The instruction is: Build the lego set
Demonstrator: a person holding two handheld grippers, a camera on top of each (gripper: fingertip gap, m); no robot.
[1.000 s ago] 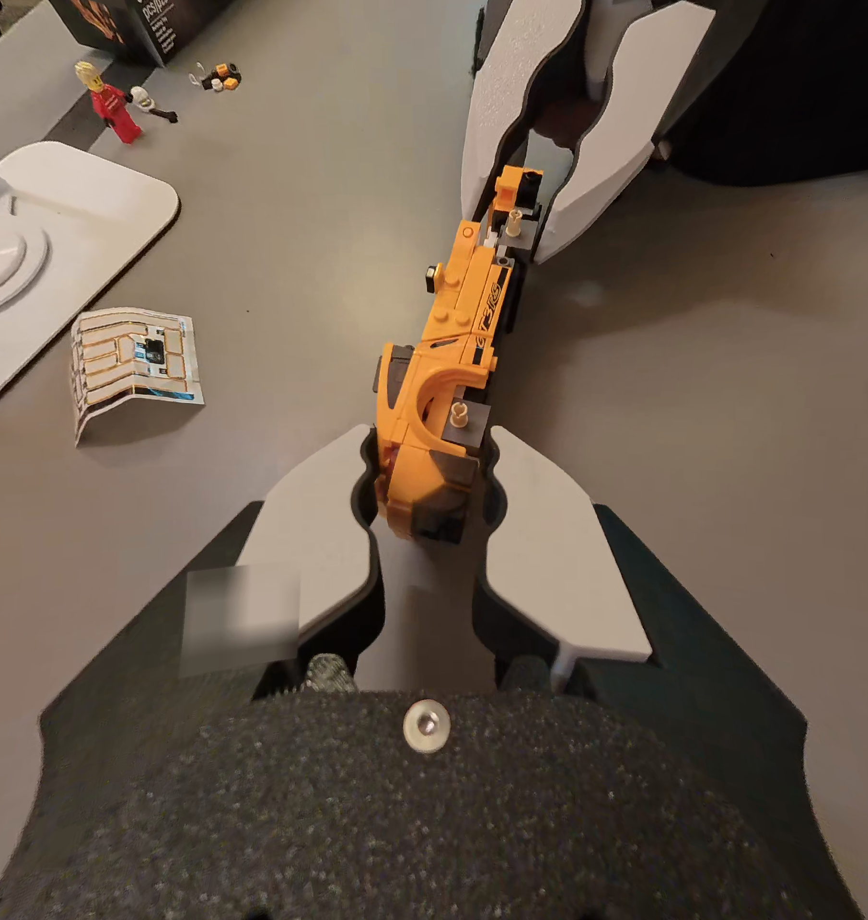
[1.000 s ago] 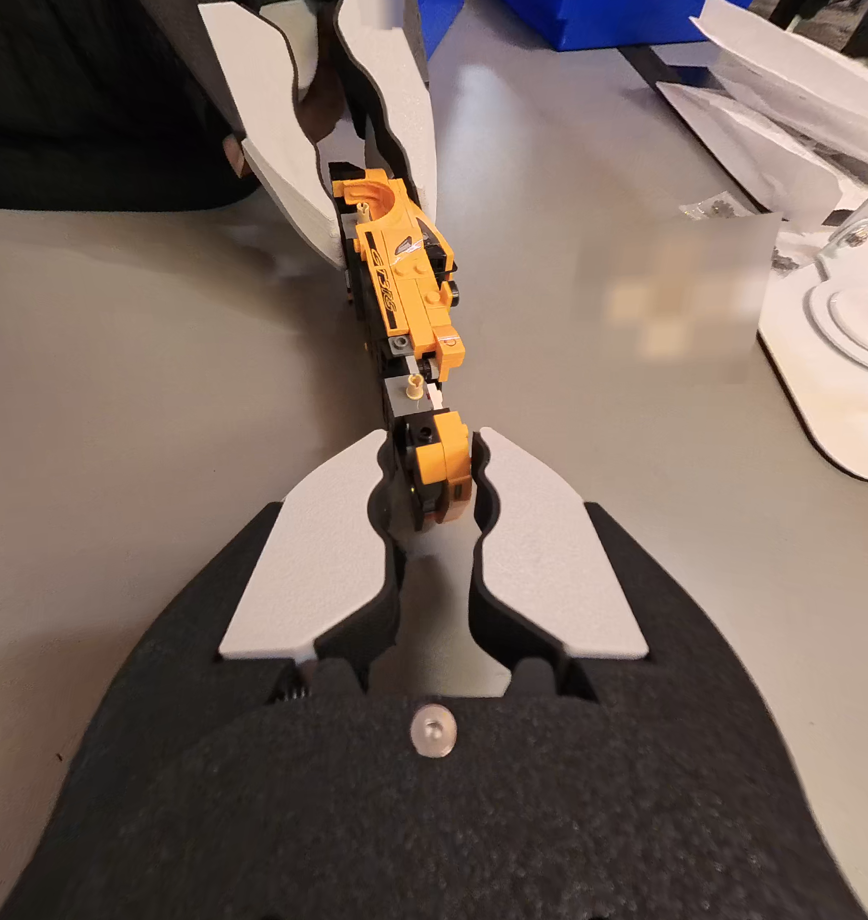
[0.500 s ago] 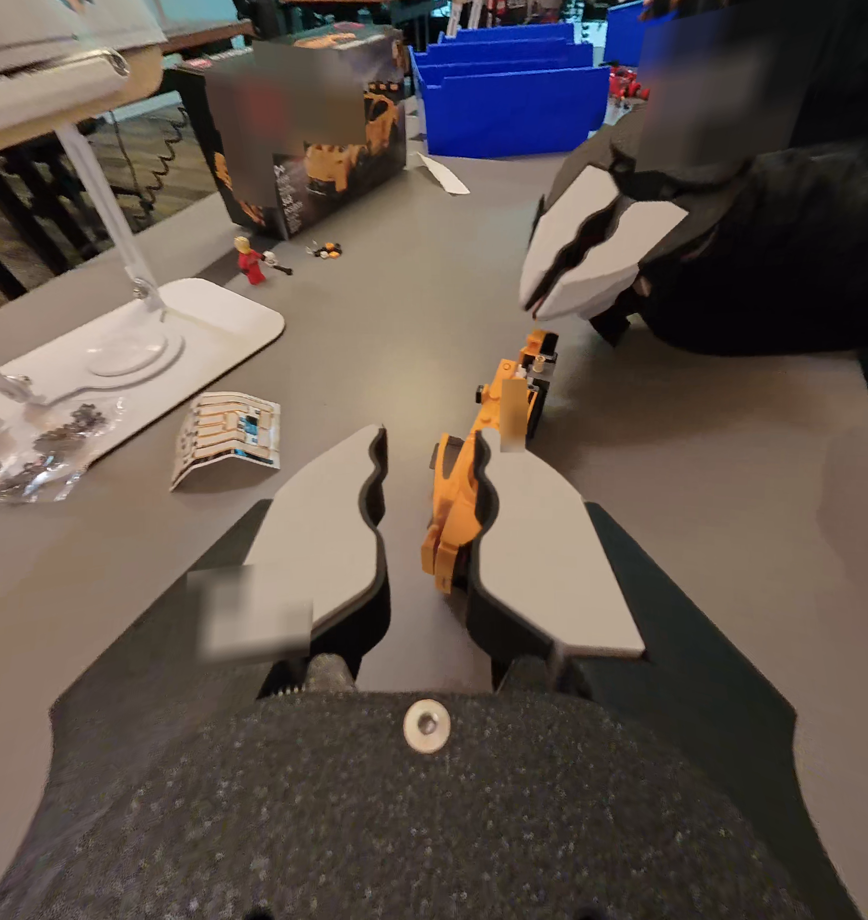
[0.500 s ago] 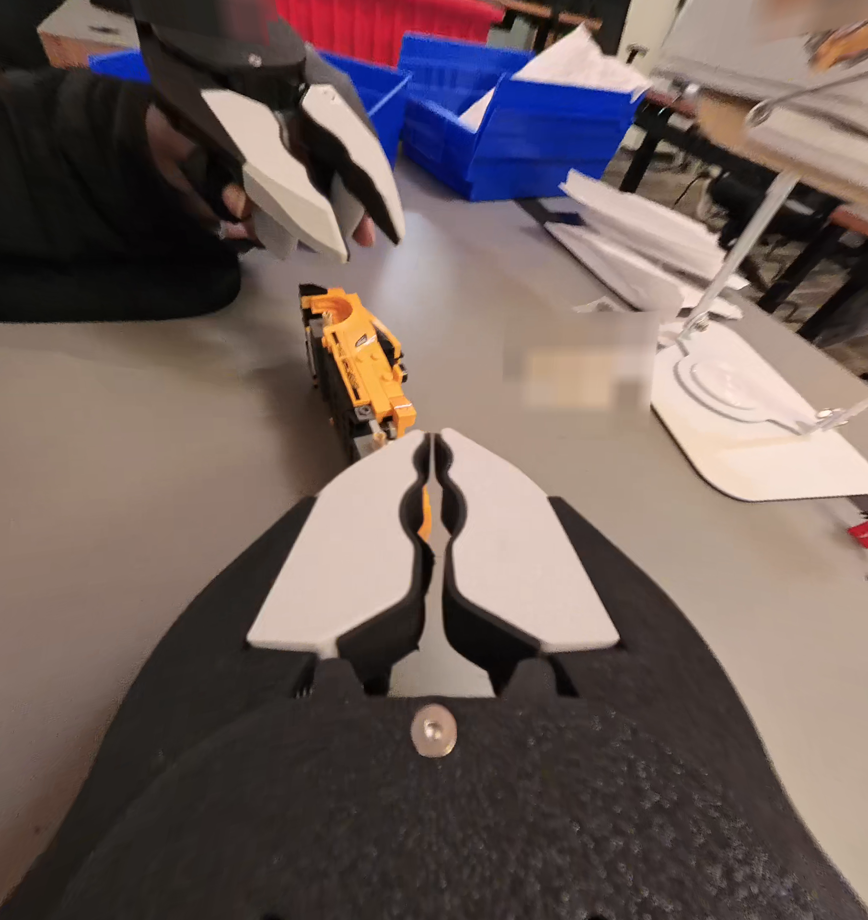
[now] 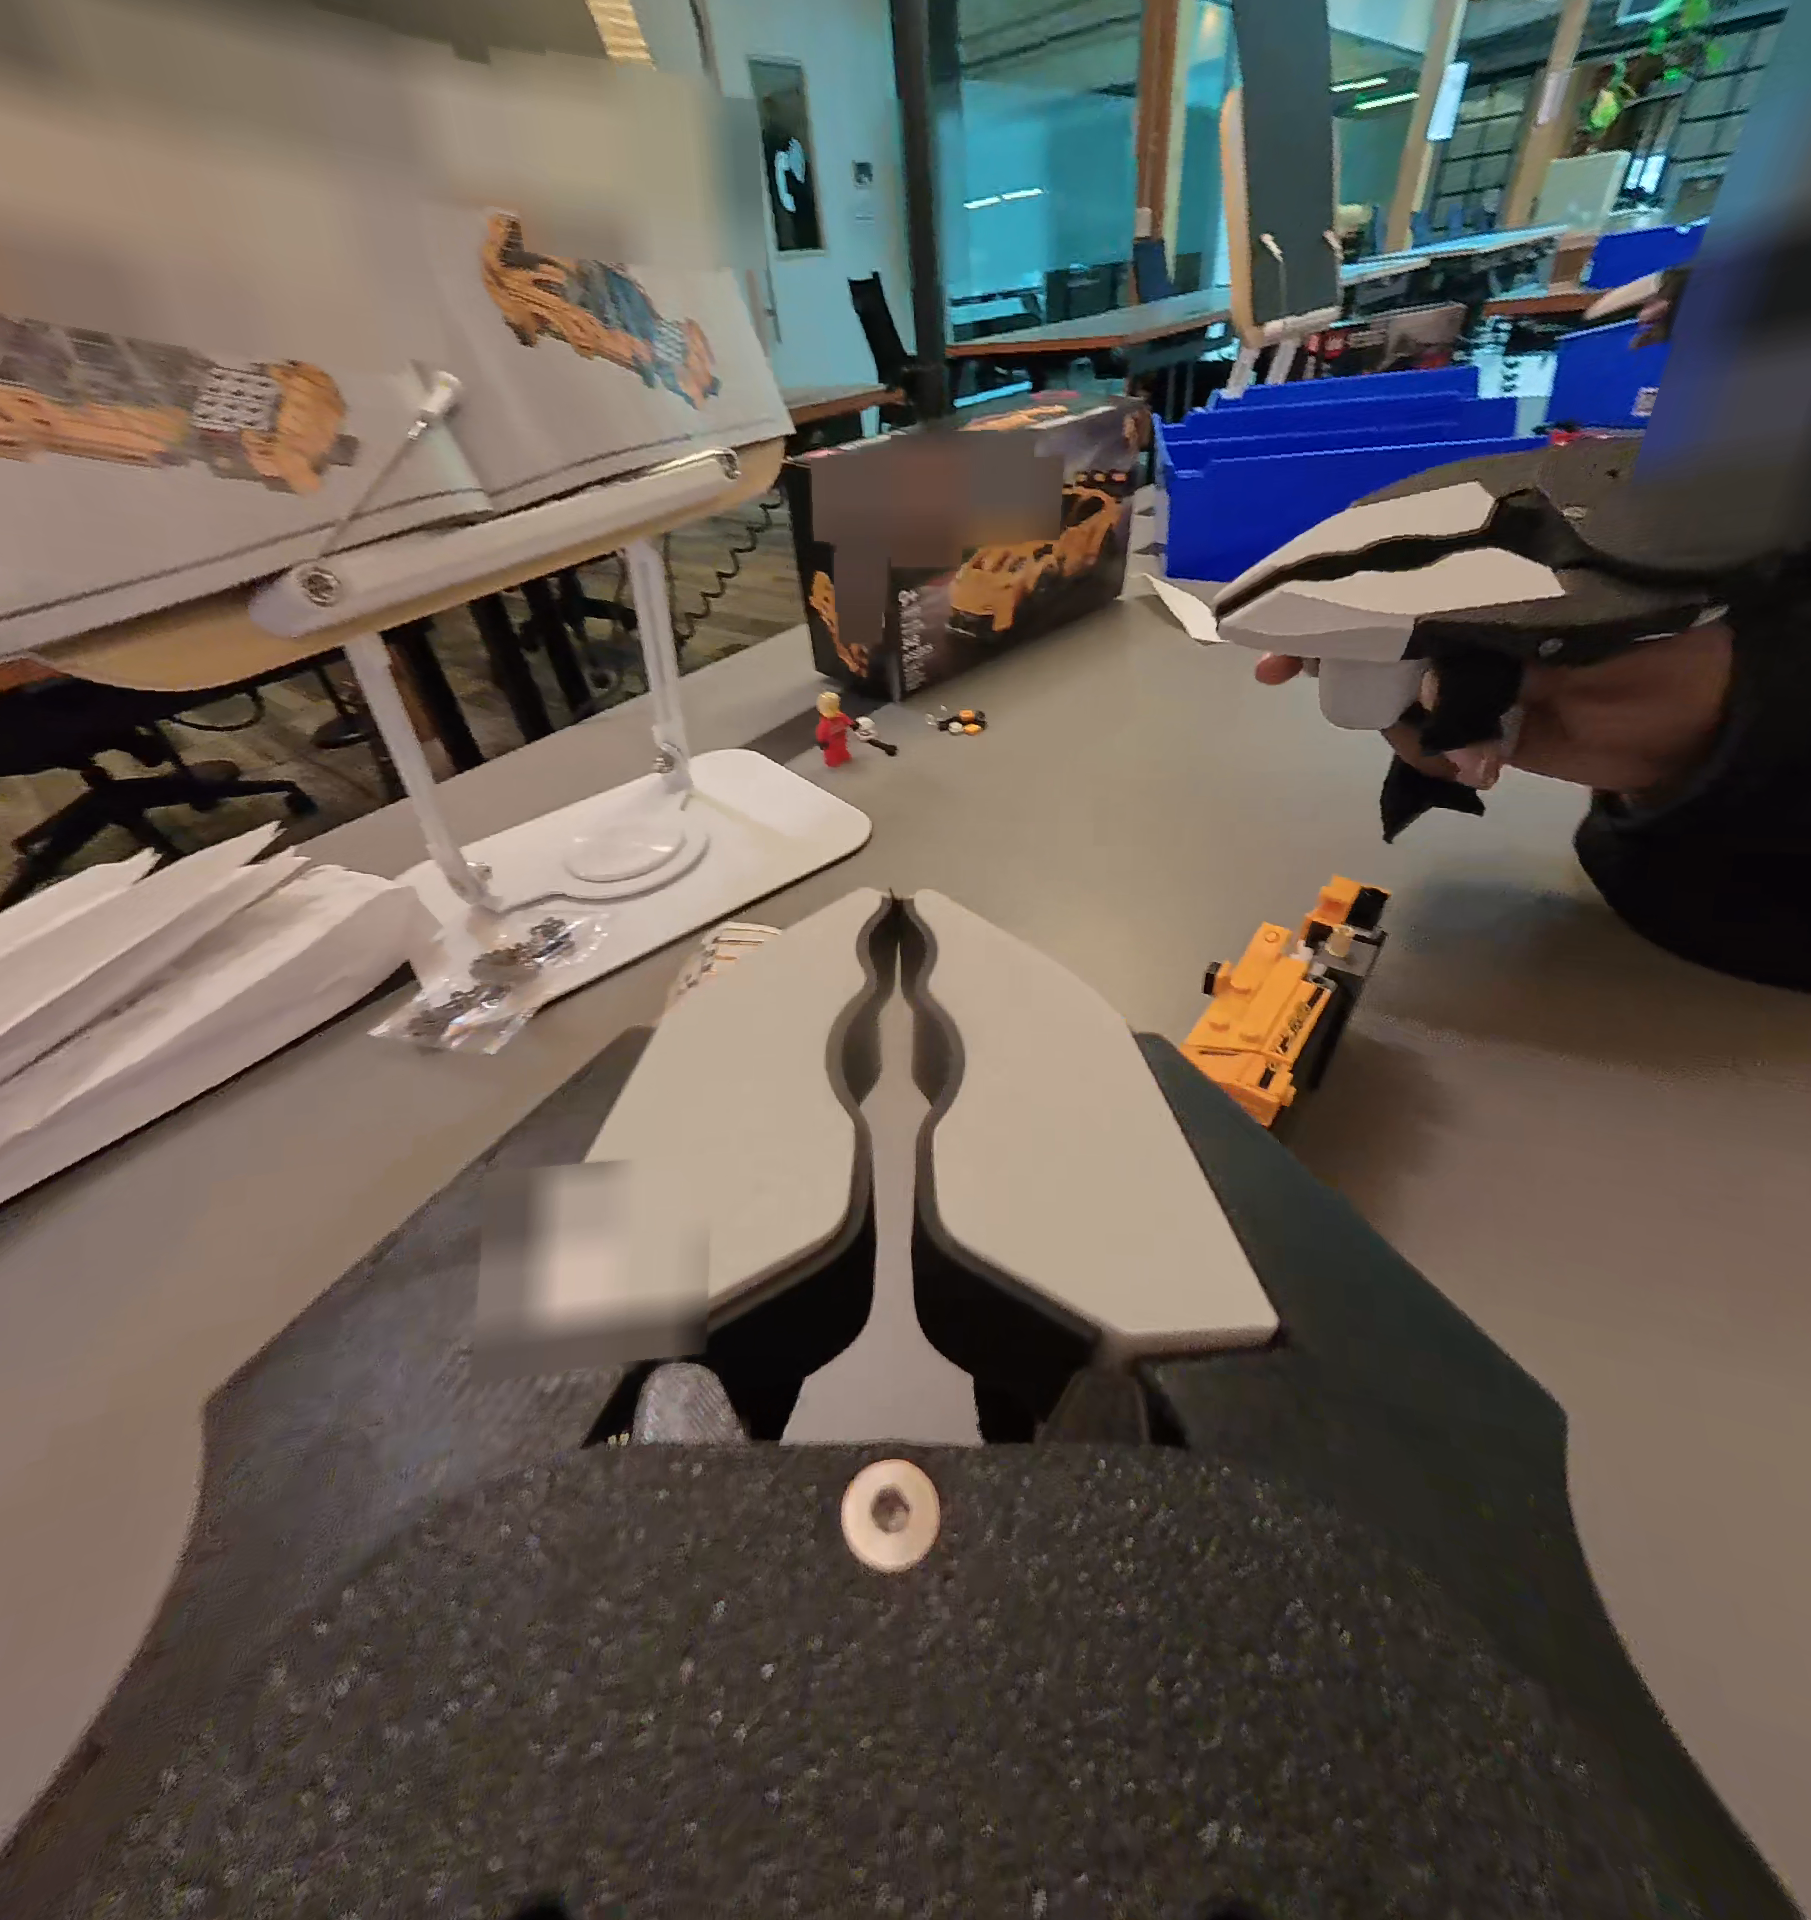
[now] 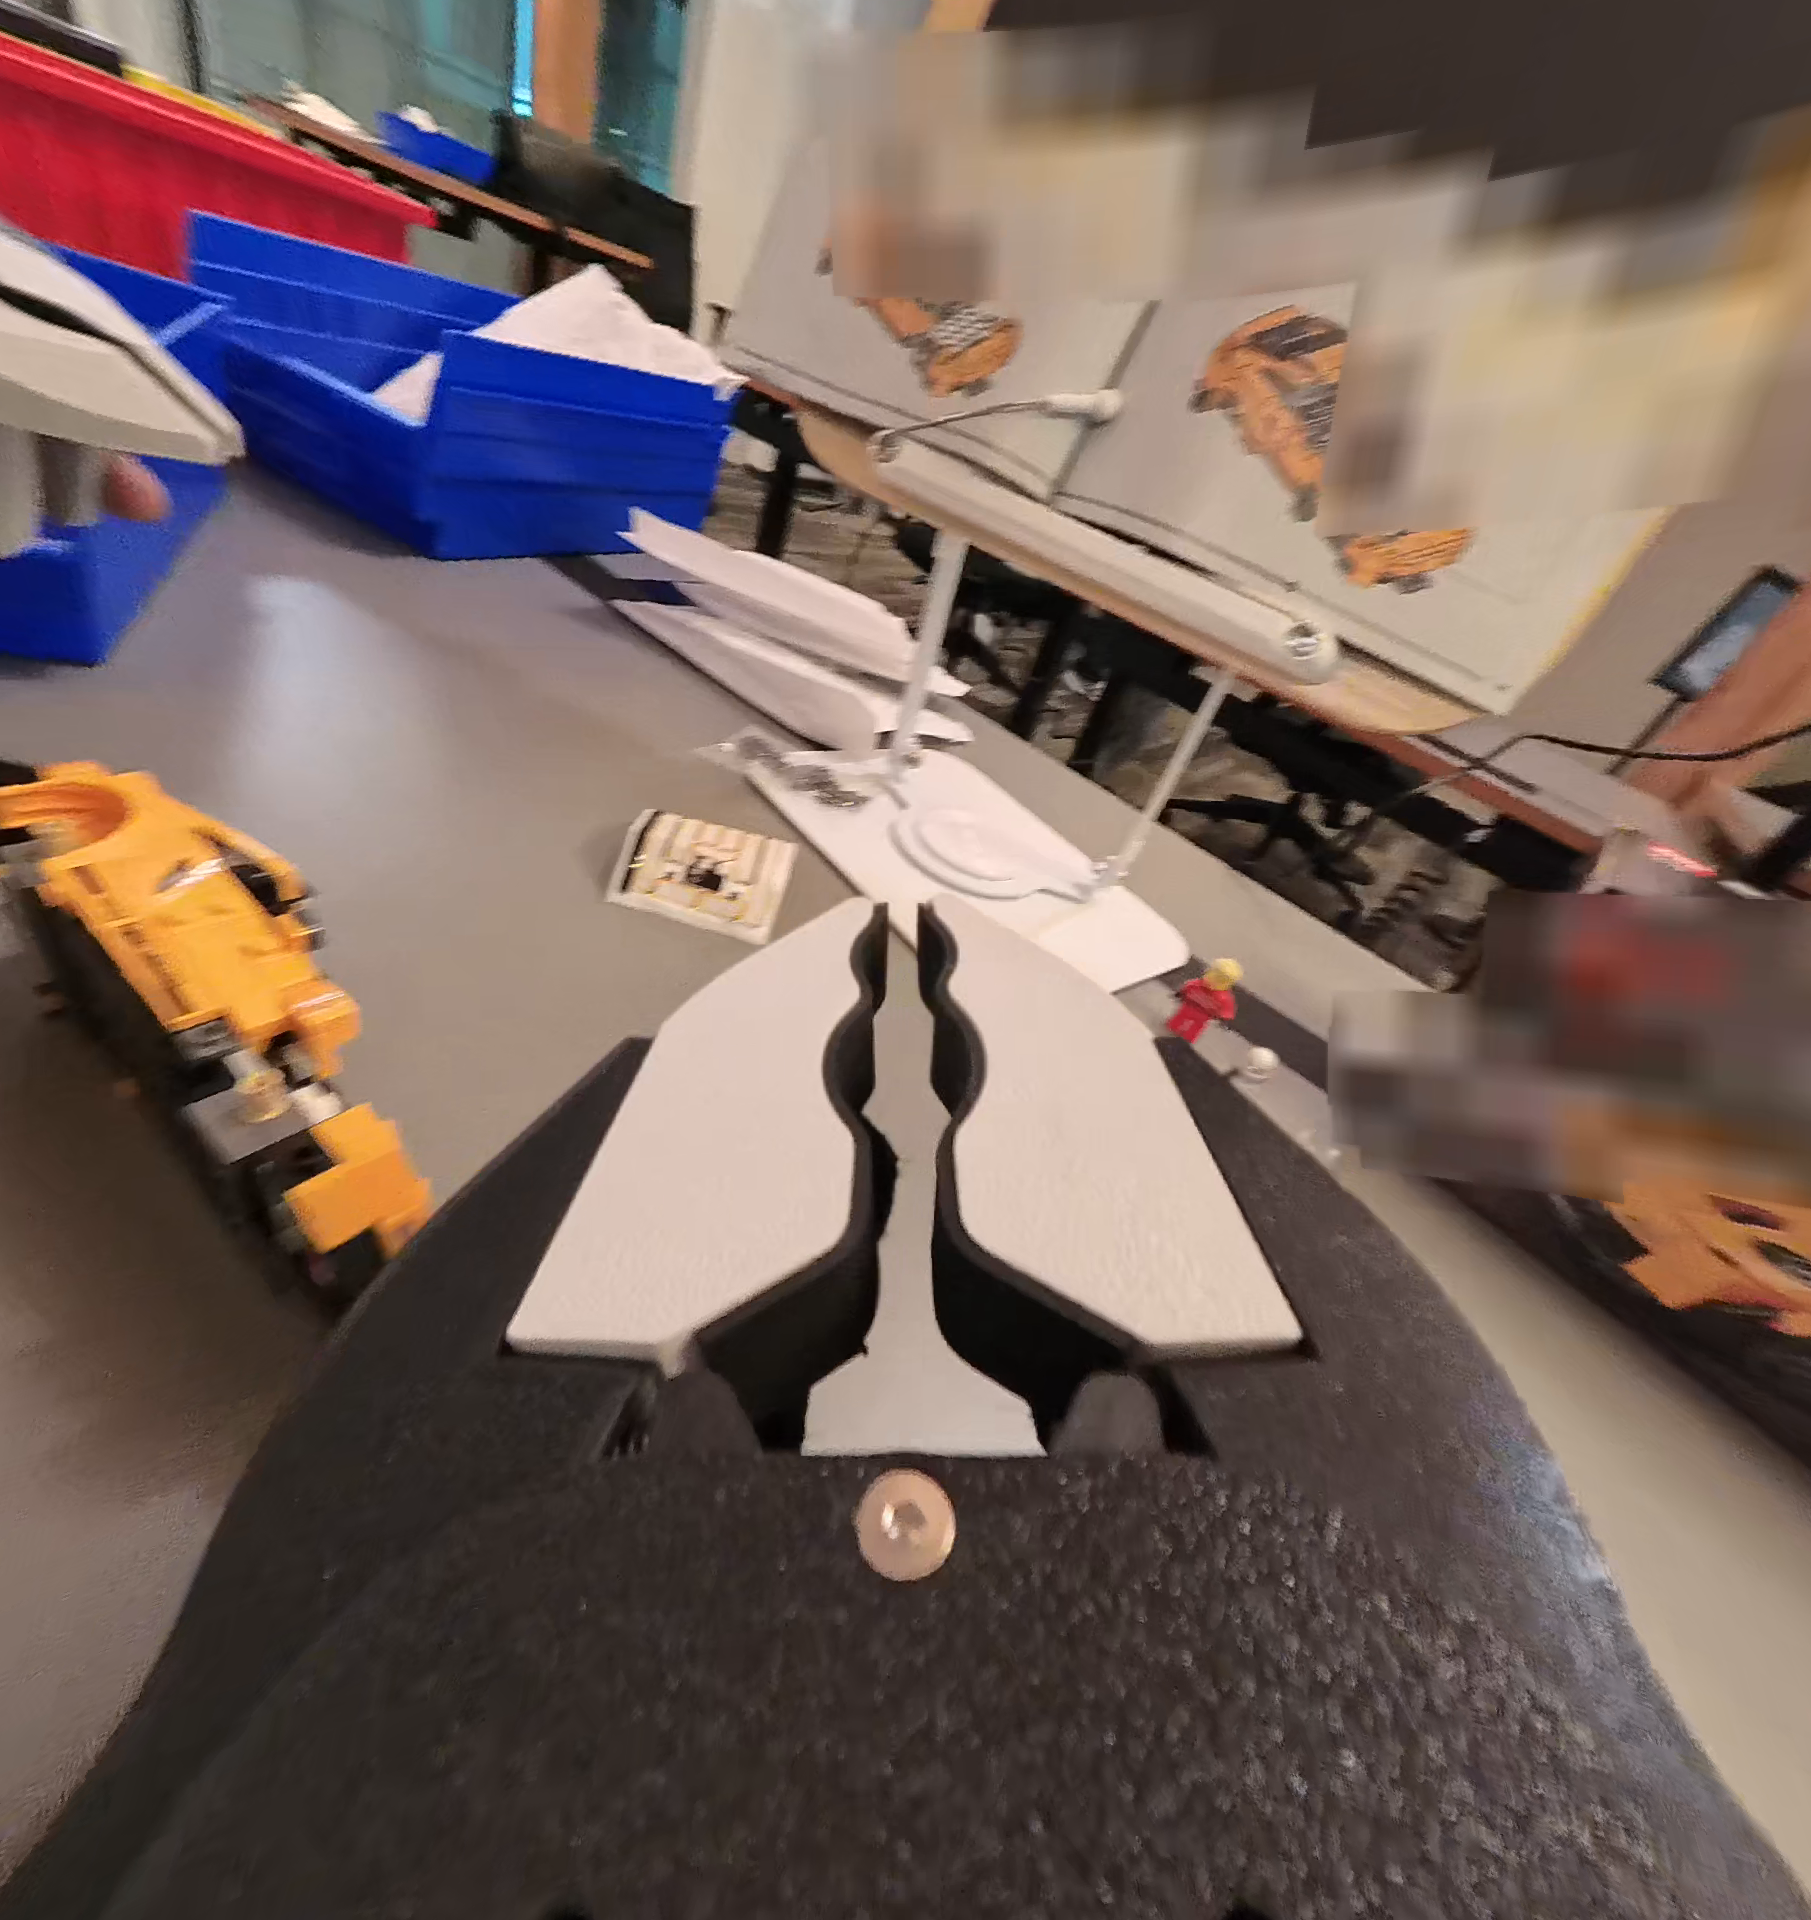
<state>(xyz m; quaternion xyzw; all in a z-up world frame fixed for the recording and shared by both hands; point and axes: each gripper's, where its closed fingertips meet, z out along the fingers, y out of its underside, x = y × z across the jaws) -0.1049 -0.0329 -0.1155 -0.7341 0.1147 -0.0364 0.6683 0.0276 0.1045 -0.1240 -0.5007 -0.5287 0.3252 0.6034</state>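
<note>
The partly built orange and black lego car [image 5: 1280,1003] lies on the grey table, free of both grippers. My left gripper [image 5: 896,906] is shut and empty, raised, with the car just to its right. My right gripper [image 6: 901,914] is shut and empty, with the car [image 6: 184,977] to its left. The right gripper also shows in the left wrist view [image 5: 1228,615], held up in a hand beyond the car. One finger of the left gripper [image 6: 80,384] shows at the upper left of the right wrist view.
A red minifigure [image 5: 831,727], small loose parts [image 5: 958,720] and the set's box [image 5: 963,551] stand farther back. A white stand base [image 5: 755,821] holds the instruction booklet [image 5: 205,416]. A sticker sheet [image 6: 703,873], a bag of parts [image 5: 485,987], paper bags [image 5: 101,997] and blue bins [image 6: 465,436] lie around. There is about 20 cm between the tips of the two grippers.
Both grippers let go of the car's ends, closed, lifted and turned away. The car now lies alone on the table.
</note>
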